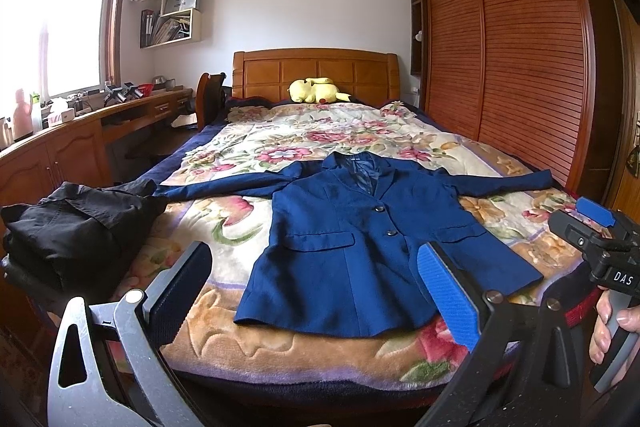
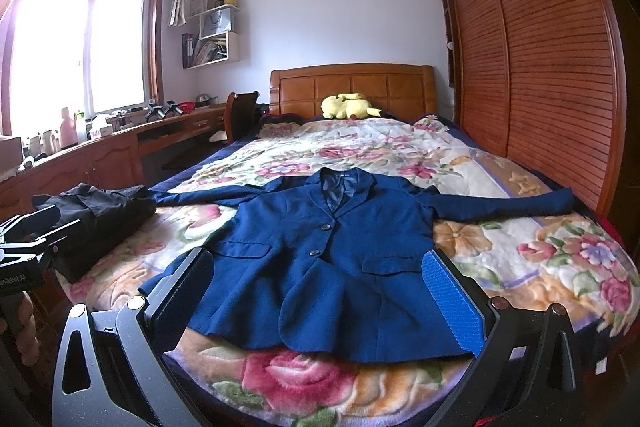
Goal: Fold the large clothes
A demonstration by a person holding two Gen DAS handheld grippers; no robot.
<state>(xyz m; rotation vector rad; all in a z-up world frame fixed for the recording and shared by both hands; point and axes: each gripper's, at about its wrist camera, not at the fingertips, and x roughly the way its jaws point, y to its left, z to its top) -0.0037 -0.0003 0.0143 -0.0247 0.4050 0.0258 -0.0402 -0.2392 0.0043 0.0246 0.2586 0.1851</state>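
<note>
Jacket (image 2: 332, 263): navy blazer, face up near the foot of the bed (image 2: 532, 255), buttoned at the front, collar toward the headboard (image 2: 352, 87), hem toward the cameras.
Sleeves: both spread outward; the left sleeve (image 1: 224, 185) reaches toward the black garment (image 1: 80, 227), the right sleeve (image 2: 508, 205) lies toward the wardrobe (image 2: 552, 67).
Step in hand: judged to be the first fold; nothing is folded yet.
Left gripper (image 1: 312, 291): fingers released and wide apart, empty, hovering short of the hem.
Right gripper (image 2: 320, 303): fingers spread, empty, framing the hem without touching it.
Recommended grasp: take a sleeve near the cuff, or pinch one hem corner and the matching shoulder, closing on both fabric layers.
Fold path: lift only enough to clear the blanket (image 2: 480, 163); lay each sleeve across the chest, then bring the hem up to the collar.
Caution: the plush blanket may drag on the cloth and wrinkle it; smooth before each fold.
Caution: keep the buttons (image 2: 323, 226) flat and the lapels aligned.
Surroundings: black garment heaped at the bed's left edge, just beside the left cuff; do not snag it. Yellow plush toy (image 2: 348, 107) at the headboard, well apart.
</note>
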